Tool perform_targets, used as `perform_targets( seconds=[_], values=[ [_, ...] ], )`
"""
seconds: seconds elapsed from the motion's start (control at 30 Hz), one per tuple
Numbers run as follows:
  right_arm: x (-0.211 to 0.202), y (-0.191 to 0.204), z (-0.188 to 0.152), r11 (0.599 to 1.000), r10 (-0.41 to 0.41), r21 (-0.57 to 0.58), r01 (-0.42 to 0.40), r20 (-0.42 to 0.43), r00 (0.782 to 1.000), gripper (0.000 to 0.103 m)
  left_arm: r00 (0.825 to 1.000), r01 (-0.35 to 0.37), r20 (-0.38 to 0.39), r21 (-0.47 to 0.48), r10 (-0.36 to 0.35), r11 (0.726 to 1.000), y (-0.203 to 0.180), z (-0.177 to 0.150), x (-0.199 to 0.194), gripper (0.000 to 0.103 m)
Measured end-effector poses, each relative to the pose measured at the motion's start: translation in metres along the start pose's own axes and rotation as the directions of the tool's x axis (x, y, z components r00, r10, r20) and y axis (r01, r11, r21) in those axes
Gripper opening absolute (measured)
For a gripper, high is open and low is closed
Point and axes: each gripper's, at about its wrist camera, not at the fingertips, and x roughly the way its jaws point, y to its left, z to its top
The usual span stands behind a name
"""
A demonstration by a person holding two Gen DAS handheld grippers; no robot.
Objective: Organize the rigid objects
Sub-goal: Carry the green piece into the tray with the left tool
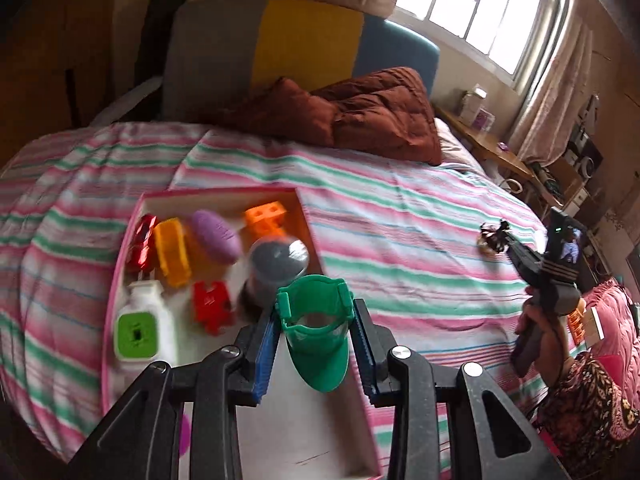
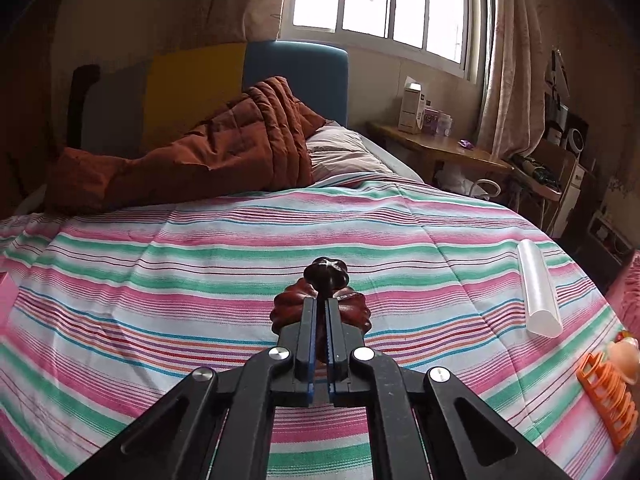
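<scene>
Partly hidden brown ornament (image 2: pixel 320 300) behind right jaws, tray's (image 1: pixel 120 256) contents blurred

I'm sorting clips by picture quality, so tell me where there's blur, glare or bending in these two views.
Left wrist view: motion blur smears the box and its toys, while the green plastic piece in the left gripper stays sharp; the window is blown out. Right wrist view: sharp throughout, window overexposed, striped bedsheet bowed by the fisheye, corners dark.
</scene>
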Motion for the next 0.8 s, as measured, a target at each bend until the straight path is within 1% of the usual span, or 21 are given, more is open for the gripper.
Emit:
perform_targets(
  seconds=[0.13, 0.23, 0.3, 0.37, 0.43, 0.63, 0.67, 0.7, 0.73, 0.77, 0.8],
  values=[
    [-0.009, -0.005, -0.002, 0.999, 0.033, 0.034, -0.034, 0.007, 0.999, 0.003, 0.999, -0.034, -0.021, -0.020, 0.033, 0.999, 0.017, -0.015, 0.005, 0.035],
    [-0.016, -0.010, -0.004, 0.997, 0.049, 0.064, -0.050, 0.007, 0.999, 0.003, 0.998, -0.040, -0.048, -0.038, 0.038, 0.998, 0.026, -0.023, 0.013, 0.035],
    [-0.019, -0.011, -0.005, 0.995, 0.060, 0.074, -0.060, 0.006, 0.998, 0.003, 0.997, -0.059, -0.056, -0.029, 0.057, 0.998, 0.029, -0.026, 0.017, 0.035],
    [-0.021, -0.012, -0.004, 0.995, 0.067, 0.076, -0.067, 0.004, 0.998, 0.003, 0.996, -0.057, -0.065, -0.030, 0.055, 0.998, 0.032, -0.028, 0.020, 0.035],
    [-0.021, -0.015, -0.002, 0.992, 0.093, 0.087, -0.093, 0.003, 0.996, 0.003, 0.996, -0.064, -0.060, -0.024, 0.063, 0.998, 0.034, -0.029, 0.021, 0.035],
    [-0.018, -0.020, 0.006, 0.985, 0.130, 0.114, -0.128, -0.005, 0.992, 0.003, 0.995, -0.089, -0.049, -0.015, 0.088, 0.996, 0.033, -0.028, 0.024, 0.035],
    [-0.016, -0.020, 0.008, 0.986, 0.123, 0.117, -0.121, -0.007, 0.992, 0.004, 0.995, -0.089, -0.053, -0.007, 0.089, 0.996, 0.032, -0.028, 0.025, 0.036],
    [-0.015, -0.021, 0.010, 0.985, 0.119, 0.126, -0.117, -0.008, 0.993, 0.006, 0.993, -0.100, -0.056, 0.000, 0.100, 0.995, 0.031, -0.029, 0.025, 0.037],
    [-0.010, -0.022, 0.012, 0.982, 0.135, 0.137, -0.131, -0.021, 0.991, 0.007, 0.992, -0.112, -0.056, 0.003, 0.112, 0.994, 0.031, -0.030, 0.024, 0.038],
    [-0.005, -0.022, 0.013, 0.981, 0.138, 0.141, -0.131, -0.040, 0.990, 0.013, 0.992, -0.116, -0.056, 0.001, 0.116, 0.993, 0.031, -0.031, 0.023, 0.038],
    [0.000, -0.021, 0.014, 0.985, 0.116, 0.137, -0.107, -0.056, 0.992, 0.019, 0.992, -0.115, -0.053, -0.007, 0.114, 0.993, 0.033, -0.032, 0.020, 0.039]
  ],
)
